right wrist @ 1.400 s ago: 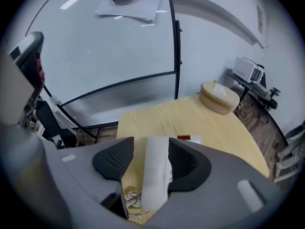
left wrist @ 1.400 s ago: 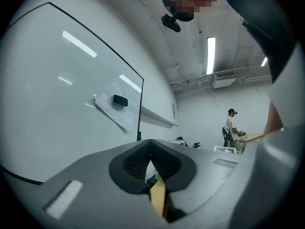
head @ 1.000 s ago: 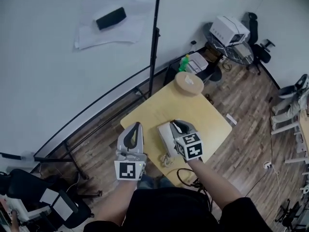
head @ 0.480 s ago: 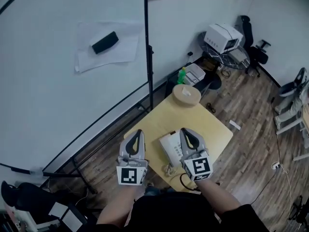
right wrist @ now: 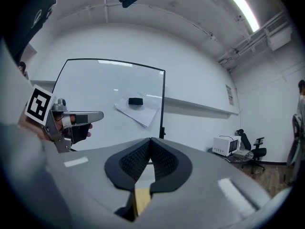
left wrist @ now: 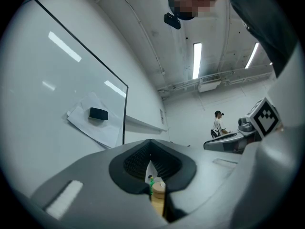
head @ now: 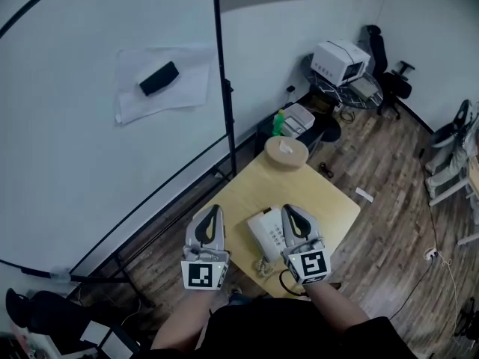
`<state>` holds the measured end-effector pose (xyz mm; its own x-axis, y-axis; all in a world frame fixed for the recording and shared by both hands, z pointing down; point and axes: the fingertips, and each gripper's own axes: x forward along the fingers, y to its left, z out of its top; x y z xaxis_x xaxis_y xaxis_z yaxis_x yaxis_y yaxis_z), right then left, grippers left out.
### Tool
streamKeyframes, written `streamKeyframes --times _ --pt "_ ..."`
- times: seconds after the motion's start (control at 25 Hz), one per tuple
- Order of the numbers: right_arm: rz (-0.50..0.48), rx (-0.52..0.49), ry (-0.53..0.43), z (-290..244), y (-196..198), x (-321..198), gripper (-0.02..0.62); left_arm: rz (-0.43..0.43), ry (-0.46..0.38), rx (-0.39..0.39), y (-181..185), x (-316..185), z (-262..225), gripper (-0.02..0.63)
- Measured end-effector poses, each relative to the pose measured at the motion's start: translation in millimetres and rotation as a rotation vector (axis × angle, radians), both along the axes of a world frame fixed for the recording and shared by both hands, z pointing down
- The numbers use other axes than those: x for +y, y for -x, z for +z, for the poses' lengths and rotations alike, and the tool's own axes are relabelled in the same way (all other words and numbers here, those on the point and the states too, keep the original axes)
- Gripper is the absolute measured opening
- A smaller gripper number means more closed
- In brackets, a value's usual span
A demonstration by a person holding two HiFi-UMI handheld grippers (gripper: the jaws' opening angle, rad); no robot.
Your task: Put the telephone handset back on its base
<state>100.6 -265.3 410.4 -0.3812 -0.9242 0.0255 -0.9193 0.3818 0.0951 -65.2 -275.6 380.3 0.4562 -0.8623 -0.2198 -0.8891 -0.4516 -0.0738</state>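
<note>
The white telephone point(head: 266, 235) sits on the near part of the small yellow table point(head: 322, 197). Its handset lies along the left side of the base, and the coiled cord point(head: 262, 266) hangs off the near edge. My left gripper point(head: 212, 211) hovers left of the phone, apart from it, jaws shut and empty. My right gripper point(head: 289, 211) hovers over the phone's right edge, also shut with nothing between its pads. In the left gripper view the left gripper point(left wrist: 150, 150) points into the room; in the right gripper view the right gripper point(right wrist: 150, 147) faces the whiteboard.
A round wooden disc point(head: 284, 149) lies at the table's far corner, with a green bottle point(head: 279, 120) behind it. A whiteboard with a paper sheet and black eraser point(head: 159, 78) stands on the left, its black frame post point(head: 222, 96) beside the table. A black cable point(head: 289, 278) loops near me.
My right gripper has lifted off the telephone, moved a little right, and its jaws have closed empty. The left gripper stays level beside it. The head view has tilted.
</note>
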Motion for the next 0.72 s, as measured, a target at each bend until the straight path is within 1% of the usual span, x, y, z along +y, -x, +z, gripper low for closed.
streamKeyframes --times 0.12,0.28,0.44,0.64,0.72 --pt "0.005 0.001 0.002 1.2 0.1 -0.3 0.006 0.001 -0.01 0.003 0.5 1.3 -0.8 0.0" --pt "0.005 -0.003 -0.001 -0.7 0.5 -0.2 0.006 0.001 0.008 0.004 -0.1 3.4 0.8 0.0" --pt "0.001 -0.015 -0.008 -1.5 1.9 -2.3 0.006 -0.003 -0.011 0.007 0.5 3.3 -2.2 0.0" --pt "0.0 -0.007 -0.005 -0.5 3.1 -2.2 0.006 -0.017 0.032 0.009 2.7 4.5 2.9 0.0" --pt "0.0 -0.006 -0.006 -0.6 3.3 0.0 0.006 -0.025 0.034 0.015 4.2 6.1 3.6 0.0"
